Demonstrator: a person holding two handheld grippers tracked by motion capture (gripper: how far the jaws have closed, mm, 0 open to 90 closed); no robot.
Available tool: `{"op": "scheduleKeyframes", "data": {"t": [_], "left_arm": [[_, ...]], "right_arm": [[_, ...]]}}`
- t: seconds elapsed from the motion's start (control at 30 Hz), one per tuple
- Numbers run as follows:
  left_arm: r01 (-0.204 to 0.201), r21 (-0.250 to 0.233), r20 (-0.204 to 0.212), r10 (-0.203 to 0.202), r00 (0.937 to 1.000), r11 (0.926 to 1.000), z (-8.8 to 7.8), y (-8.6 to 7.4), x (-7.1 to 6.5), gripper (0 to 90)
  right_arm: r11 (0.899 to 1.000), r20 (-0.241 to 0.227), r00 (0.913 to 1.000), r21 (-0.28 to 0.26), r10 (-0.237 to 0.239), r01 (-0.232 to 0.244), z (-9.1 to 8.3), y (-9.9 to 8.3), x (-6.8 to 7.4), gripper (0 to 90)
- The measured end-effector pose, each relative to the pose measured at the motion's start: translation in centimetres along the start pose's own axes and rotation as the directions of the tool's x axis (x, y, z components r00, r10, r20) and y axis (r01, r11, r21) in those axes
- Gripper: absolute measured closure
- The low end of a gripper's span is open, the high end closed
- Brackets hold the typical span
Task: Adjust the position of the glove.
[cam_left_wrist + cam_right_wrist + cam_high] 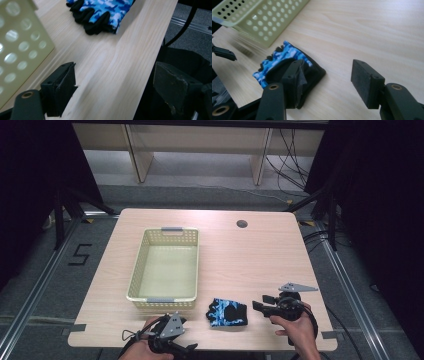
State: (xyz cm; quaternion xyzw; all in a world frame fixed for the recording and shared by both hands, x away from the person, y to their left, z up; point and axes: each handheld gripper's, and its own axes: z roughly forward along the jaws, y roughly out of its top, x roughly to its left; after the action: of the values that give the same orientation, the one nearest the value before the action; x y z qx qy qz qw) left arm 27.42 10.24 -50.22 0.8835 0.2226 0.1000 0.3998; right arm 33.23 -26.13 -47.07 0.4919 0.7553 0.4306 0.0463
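Observation:
A fingerless glove (pixel 227 313), blue camouflage with black trim, lies flat near the table's front edge, just right of the basket's near corner. My right gripper (pixel 261 302) sits to the glove's right and points left at it. In the right gripper view it (pixel 329 82) stands open, with bare wood between the pads and the glove (pixel 284 60) just past the left-hand jaw. My left gripper (pixel 182 332) hovers at the front edge, left of the glove. Seen in the left gripper view it (pixel 117 92) is open and empty, the glove (pixel 100 12) lying farther ahead.
An empty pale yellow perforated basket (pixel 137 275) stands left of centre, its wall (pixel 20 47) close beside my left gripper. A round cable hole (pixel 242 224) is at the far right of the table. The table's front edge (pixel 147 57) runs beside my left gripper.

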Motion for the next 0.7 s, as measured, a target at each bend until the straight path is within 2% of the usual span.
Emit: {"op": "scheduleKeyframes", "data": {"t": [0.03,0.07,0.17,0.2,0.23,0.27,0.3,0.33,0.37,0.5,0.53,0.57,0.6,0.7], "left_arm": [[-0.035,0.012,0.001,0.035,0.9994,0.9993,0.1,0.3,0.1,17.7],[-0.006,-0.007,0.003,0.006,1.0000,1.0000,0.5,0.6,-0.2,17.6],[-0.035,0.001,-0.001,0.035,0.9994,0.9994,1.2,1.3,-0.3,17.5],[-0.048,0.002,-0.007,0.048,0.9988,0.9988,1.5,1.5,-0.4,17.5],[-0.062,0.005,-0.011,0.062,0.9980,0.9981,1.7,1.8,-0.4,17.6],[-0.065,0.014,-0.020,0.065,0.9977,0.9978,1.9,2.1,-0.6,17.6],[-0.074,0.011,-0.023,0.075,0.9969,0.9972,2.2,2.5,-0.8,17.7],[-0.092,0.018,-0.026,0.093,0.9954,0.9956,2.5,2.8,-0.9,17.6],[-0.102,0.021,-0.028,0.103,0.9943,0.9945,2.8,3.0,-0.9,17.6],[-0.105,0.029,-0.019,0.106,0.9942,0.9940,3.9,3.8,-1.1,18.3],[-0.117,0.027,-0.021,0.118,0.9928,0.9927,4.2,4.0,-1.0,18.4],[-0.117,0.038,-0.017,0.118,0.9929,0.9924,4.3,4.2,-0.9,18.6],[-0.107,0.023,-0.026,0.107,0.9939,0.9940,4.6,4.3,-0.8,18.7],[-0.103,0.032,-0.029,0.104,0.9942,0.9942,5.1,4.8,-0.5,18.9]], "right_arm": [[1.000,0.018,0.9997,-0.005,-0.018,0.018,0.1,-0.3,-0.3,44.8],[1.000,0.002,0.9998,-0.006,0.020,-0.020,0.2,-0.5,0.0,44.8],[1.000,0.015,0.9998,0.013,-0.015,0.015,0.5,-0.9,-0.1,45.3],[1.000,-0.003,0.9997,0.013,0.022,-0.022,0.8,-1.0,0.2,45.4],[1.000,0.013,0.9997,0.022,-0.020,0.020,0.8,-0.9,0.0,45.5],[1.000,0.009,0.9999,0.029,-0.009,0.008,0.9,-1.0,0.1,45.7],[0.999,0.010,0.9998,0.029,-0.019,0.019,1.0,-1.0,0.1,46.4],[0.999,-0.013,0.9997,0.027,0.018,-0.018,1.3,-1.2,0.4,46.7],[0.999,-0.001,0.9998,0.047,0.019,-0.019,1.2,-1.2,0.4,47.1],[0.999,-0.012,0.9998,0.037,0.013,-0.013,1.3,-1.3,0.4,49.7],[0.999,0.001,0.9997,0.032,-0.024,0.024,1.2,-1.2,0.1,50.4],[0.999,-0.012,0.9998,0.035,0.013,-0.013,1.2,-1.3,0.4,50.4],[0.999,-0.014,0.9999,0.039,0.010,-0.009,1.2,-1.3,0.4,50.4],[0.999,-0.005,0.9997,0.036,-0.025,0.025,1.5,-1.3,0.2,50.5]]}}
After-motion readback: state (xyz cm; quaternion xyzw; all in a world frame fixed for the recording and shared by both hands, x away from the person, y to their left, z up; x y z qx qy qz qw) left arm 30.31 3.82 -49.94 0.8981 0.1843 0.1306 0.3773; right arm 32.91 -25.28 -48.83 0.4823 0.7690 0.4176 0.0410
